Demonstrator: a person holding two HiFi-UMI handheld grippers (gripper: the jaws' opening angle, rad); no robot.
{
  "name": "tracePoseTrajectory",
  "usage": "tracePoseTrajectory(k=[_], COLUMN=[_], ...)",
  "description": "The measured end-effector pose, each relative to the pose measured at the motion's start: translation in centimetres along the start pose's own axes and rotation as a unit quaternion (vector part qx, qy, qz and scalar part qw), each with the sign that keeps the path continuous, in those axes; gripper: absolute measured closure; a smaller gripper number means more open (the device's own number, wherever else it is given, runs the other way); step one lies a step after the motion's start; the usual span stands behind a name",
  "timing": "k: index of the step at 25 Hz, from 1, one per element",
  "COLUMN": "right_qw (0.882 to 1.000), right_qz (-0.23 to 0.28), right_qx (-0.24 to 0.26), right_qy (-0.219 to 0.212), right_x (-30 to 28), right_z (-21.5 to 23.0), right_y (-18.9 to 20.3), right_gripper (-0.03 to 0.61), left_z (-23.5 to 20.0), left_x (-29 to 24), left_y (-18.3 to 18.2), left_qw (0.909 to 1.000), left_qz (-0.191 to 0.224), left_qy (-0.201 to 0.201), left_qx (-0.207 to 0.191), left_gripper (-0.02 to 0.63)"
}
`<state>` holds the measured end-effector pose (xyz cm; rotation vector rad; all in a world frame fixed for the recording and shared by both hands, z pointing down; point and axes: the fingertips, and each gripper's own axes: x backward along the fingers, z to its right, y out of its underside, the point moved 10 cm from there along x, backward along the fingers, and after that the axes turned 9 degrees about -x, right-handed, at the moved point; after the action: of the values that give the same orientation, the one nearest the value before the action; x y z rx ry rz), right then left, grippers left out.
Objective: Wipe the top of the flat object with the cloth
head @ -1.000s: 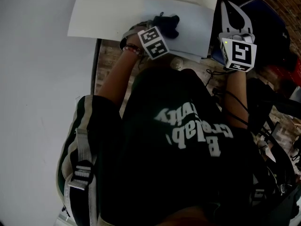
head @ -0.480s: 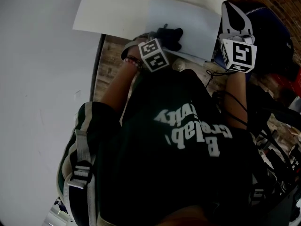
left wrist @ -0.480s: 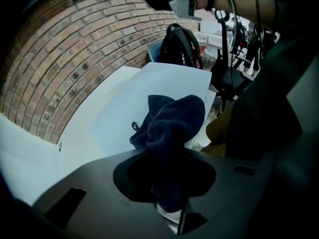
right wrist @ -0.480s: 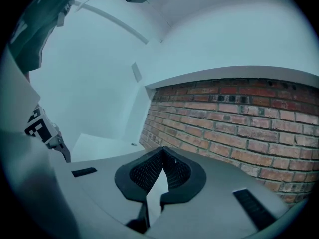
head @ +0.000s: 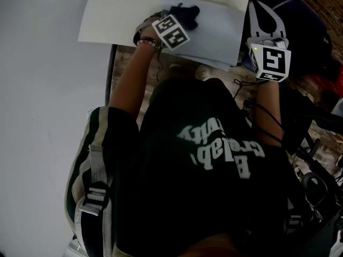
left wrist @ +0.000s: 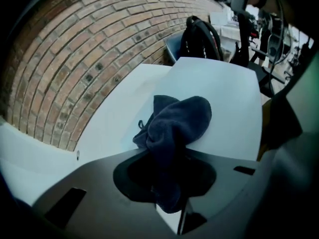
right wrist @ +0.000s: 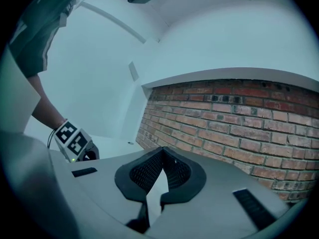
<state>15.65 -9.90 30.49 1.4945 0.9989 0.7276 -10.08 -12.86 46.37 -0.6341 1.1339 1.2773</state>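
Between the left gripper's (left wrist: 167,151) jaws, dark blue cloth (left wrist: 177,121) clamped tight — bunched and pressed on the pale flat object (left wrist: 224,96), near its far edge, white table (head: 123,9) beneath, right gripper (right wrist: 162,156) held aside — jaws closed together on nothing, facing brick wall (right wrist: 239,116).

Printed in white across the black shirt (head: 214,149) at mid-frame of the head view, upside down and too garbled to read. Stuck on the left gripper's cube (head: 171,31) and the right gripper's cube (head: 270,62), only black-and-white square code patterns.

table (head: 123,15) far side cut off, cloth (left wrist: 174,128) end lost between dark jaws
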Motion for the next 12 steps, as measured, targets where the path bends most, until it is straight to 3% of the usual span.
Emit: tracePoseTrajectory(k=[7, 12], right_qw=[1.0, 1.0], right_qz=[-0.005, -0.005], right_qx=[0.003, 0.002], right_qy=[0.016, 0.024], right_x=[1.0, 1.3], right_z=[1.0, 1.5], right_y=[0.4, 0.5], right_gripper=[0.584, 0.584], left_z=[-5.5, -5.9], left_x=[-2.9, -3.3], left_y=[-1.1, -0.7], left_qw=[0.9989, 0.9986], left_qz=[-0.025, -0.025], left_qy=[-0.036, -0.039], left_qx=[0.013, 0.026], left_gripper=[0.538, 0.539])
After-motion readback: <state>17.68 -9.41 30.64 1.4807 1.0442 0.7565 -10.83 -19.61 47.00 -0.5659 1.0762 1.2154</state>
